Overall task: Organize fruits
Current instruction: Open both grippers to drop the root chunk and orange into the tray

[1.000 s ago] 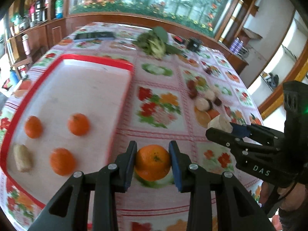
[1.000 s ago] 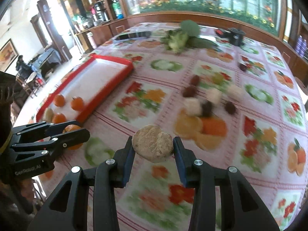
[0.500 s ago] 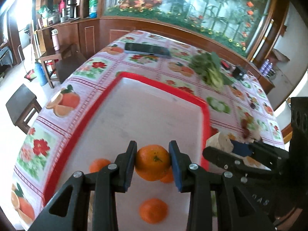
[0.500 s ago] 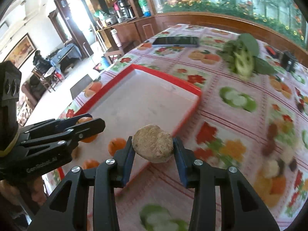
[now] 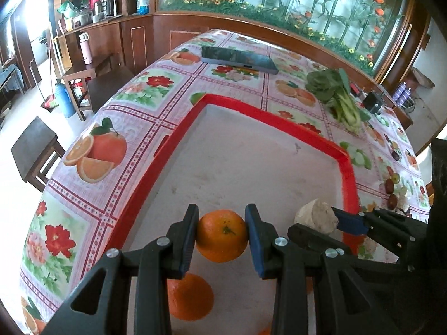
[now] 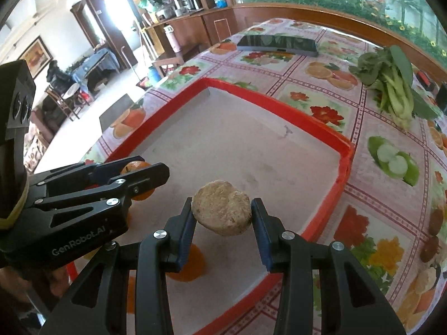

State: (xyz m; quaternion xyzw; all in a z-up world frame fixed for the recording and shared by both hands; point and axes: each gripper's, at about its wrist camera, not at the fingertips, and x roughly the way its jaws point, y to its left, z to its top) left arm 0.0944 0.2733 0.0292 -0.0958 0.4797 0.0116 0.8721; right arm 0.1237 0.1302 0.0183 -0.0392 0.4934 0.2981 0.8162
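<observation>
Left gripper (image 5: 222, 234) clenches an orange (image 5: 221, 236) between its blue pads, one pad on each side of the fruit's widest part, so the round skin has little room to slip. Held this way, the orange hangs over the near end of the red-rimmed tray (image 5: 178, 128), clear of the tray floor. A second orange (image 5: 190, 298) lies on the tray directly below the left gripper, partly hidden by its fingers; the carried fruit probably needs a bare spot beside it, not on top of it.

Right gripper (image 6: 222, 217) grasps a pale brown, rough-skinned lump (image 6: 222, 212), whose kind cannot be told, pinched across its flat sides. It too hangs above the tray's near end, just beside the left gripper, so both loads appear ready to be set down together. The tray's far half is bare, which suggests that fruit is being gathered at the near end first.

Off the tray, on the flower-patterned cloth of the desk (image 6: 321, 111), lie a bunch of leafy greens (image 6: 391, 89), a dark phone-like slab (image 6: 276, 43) and, at the right edge, several small dark and pale items (image 5: 392, 192), which seem to be what is left to sort.
</observation>
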